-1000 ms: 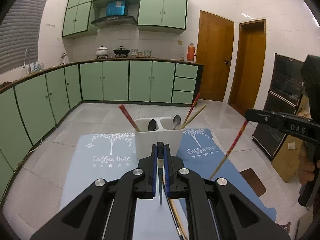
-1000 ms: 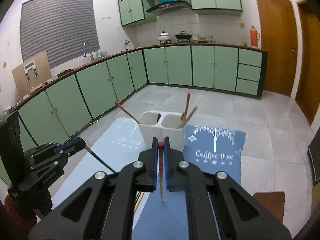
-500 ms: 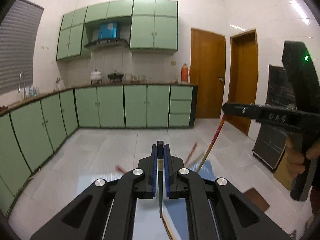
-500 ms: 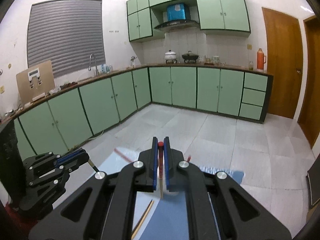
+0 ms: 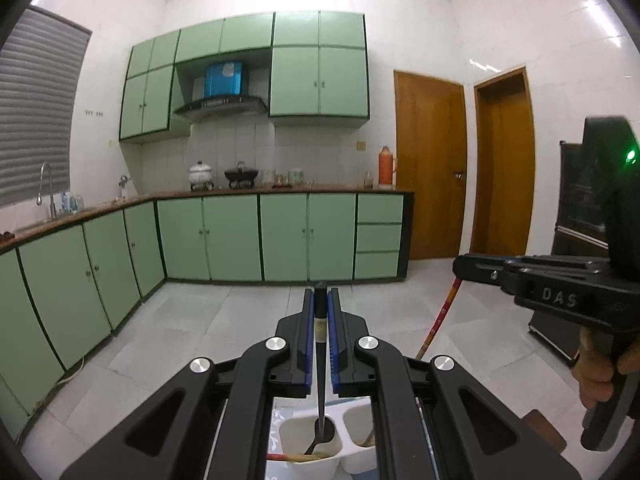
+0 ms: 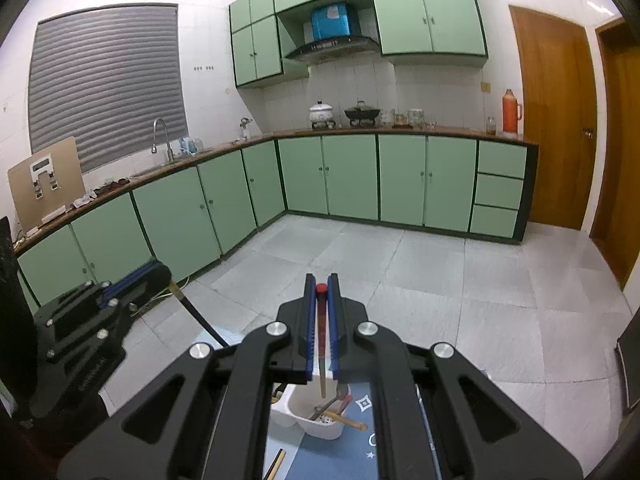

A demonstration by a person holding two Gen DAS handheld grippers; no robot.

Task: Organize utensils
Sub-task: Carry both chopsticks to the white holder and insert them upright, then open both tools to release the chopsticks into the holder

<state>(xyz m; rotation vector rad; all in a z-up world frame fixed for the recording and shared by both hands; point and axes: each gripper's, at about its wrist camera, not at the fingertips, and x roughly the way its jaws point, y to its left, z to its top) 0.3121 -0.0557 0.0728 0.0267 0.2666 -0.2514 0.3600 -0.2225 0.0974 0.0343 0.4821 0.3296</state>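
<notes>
Left tongs (image 5: 320, 300) clamp black chopstick (image 5: 320, 360) above white holder (image 5: 312, 464); right tongs (image 6: 321, 286) clamp red-tipped chopstick (image 6: 321, 344) over holder's other compartment — lower each tip inside rim, then release.

The raised letters "DAS" stand on the black body of the right gripper (image 5: 460, 269), seen at the right of the left wrist view. No other writing is legible in either view.

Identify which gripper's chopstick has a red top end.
The right gripper holds the red-topped chopstick; the left gripper's chopstick is black.
</notes>
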